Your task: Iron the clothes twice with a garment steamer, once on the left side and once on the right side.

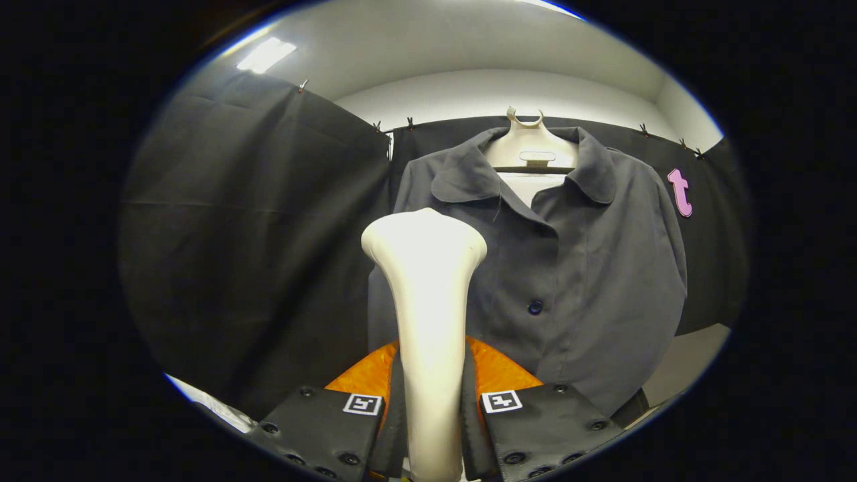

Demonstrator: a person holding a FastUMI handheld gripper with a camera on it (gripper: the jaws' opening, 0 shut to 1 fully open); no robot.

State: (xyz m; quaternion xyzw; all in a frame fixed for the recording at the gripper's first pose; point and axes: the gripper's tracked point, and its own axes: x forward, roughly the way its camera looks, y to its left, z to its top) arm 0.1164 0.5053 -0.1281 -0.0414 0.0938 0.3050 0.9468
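Observation:
My gripper point(432, 402) is shut on the white garment steamer point(428, 294), both fingers pressing its slim handle. The steamer stands upright between the fingers and widens to a broad head at its top. Just beyond it a dark grey buttoned shirt point(589, 268) hangs on a white hanger point(529, 144) against the booth wall. The steamer head sits in front of the shirt's left front panel, below the collar; whether it touches the cloth I cannot tell. A dark button point(535, 307) shows right of the steamer.
Black cloth point(254, 234) walls the booth left of and behind the shirt, clipped along its top edge. An orange part point(499, 371) of the gripper body shows behind the fingers. A pale floor patch point(689, 358) lies below the shirt's right side.

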